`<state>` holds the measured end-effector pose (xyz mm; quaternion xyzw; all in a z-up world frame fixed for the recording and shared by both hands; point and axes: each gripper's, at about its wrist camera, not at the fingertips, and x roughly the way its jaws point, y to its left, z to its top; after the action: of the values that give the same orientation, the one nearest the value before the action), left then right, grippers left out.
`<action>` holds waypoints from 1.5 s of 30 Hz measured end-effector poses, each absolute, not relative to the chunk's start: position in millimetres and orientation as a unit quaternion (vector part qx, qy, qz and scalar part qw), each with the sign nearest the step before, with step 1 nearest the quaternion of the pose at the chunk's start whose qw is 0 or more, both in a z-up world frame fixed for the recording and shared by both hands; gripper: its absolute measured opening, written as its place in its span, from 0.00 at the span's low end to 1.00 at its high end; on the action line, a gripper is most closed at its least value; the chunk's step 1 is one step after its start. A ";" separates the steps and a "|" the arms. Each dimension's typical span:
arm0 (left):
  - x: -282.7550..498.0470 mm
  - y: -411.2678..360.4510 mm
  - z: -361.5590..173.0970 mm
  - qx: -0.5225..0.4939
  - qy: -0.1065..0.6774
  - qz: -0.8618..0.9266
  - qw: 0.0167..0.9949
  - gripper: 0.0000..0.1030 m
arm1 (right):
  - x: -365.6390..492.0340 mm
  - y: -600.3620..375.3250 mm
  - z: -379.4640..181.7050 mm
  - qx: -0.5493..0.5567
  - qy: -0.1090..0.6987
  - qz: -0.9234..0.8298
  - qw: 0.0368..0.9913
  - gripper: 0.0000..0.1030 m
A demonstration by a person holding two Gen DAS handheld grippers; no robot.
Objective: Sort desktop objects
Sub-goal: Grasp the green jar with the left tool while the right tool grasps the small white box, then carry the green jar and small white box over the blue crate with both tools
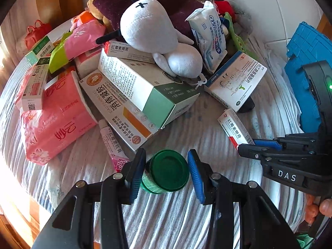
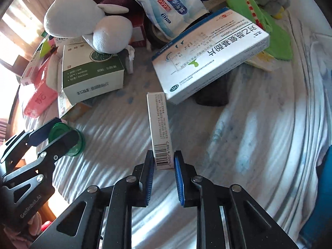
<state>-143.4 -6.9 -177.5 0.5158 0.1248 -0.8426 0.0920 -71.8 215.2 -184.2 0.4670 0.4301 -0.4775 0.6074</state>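
Your right gripper (image 2: 164, 162) has its 2 blue pads closed on the barcode end of a slim white ointment box (image 2: 159, 130), which lies on the striped cloth (image 2: 238, 145) just below a larger blue-and-white tablet box (image 2: 209, 58). The hold covers only the near end, so the long box could pivot or slip out as you lift. Its far end sits right beside the tablet box's corner, so a tilted lift might nudge that box, which rests propped at an angle.

Your left gripper (image 1: 167, 171) holds a small green-capped jar (image 1: 166, 171) between its pads, with the jar lying sideways and the cap facing the camera. The pads meet a round wall, so the jar may roll or twist free if you swing quickly.

Both grippers point steeply down at the cloth, near each other, the right one's fingers reaching in from the right edge of the left view. Crossing paths could knock them together. Behind them, a white plush toy (image 1: 153, 31) rests on stacked boxes (image 1: 143, 87), a pile that could topple if bumped.
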 end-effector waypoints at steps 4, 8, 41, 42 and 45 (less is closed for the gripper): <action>-144.0 -0.8 -182.0 0.525 0.118 -0.838 0.089 0.44 | -73.2 209.6 -183.5 0.467 0.423 -0.474 0.615 0.28; -142.9 5.6 -183.6 0.526 0.104 -0.840 0.085 0.44 | -65.9 204.4 -184.5 0.450 0.435 -0.472 0.621 0.25; -203.3 158.1 49.9 0.253 -0.032 -0.966 -0.042 0.43 | -209.8 298.9 113.4 0.212 0.219 -0.668 0.679 0.17; -206.3 167.9 59.5 0.243 -0.035 -0.968 -0.051 0.43 | -220.3 304.0 123.4 0.206 0.210 -0.678 0.673 0.17; -213.4 198.9 89.9 0.215 -0.040 -0.972 -0.088 0.43 | -254.7 321.6 151.3 0.191 0.183 -0.709 0.654 0.17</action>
<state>-213.4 198.9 89.9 0.2152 -0.0399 -0.9718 -0.0875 -254.7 321.6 151.3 0.1908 0.1830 -0.7090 0.6538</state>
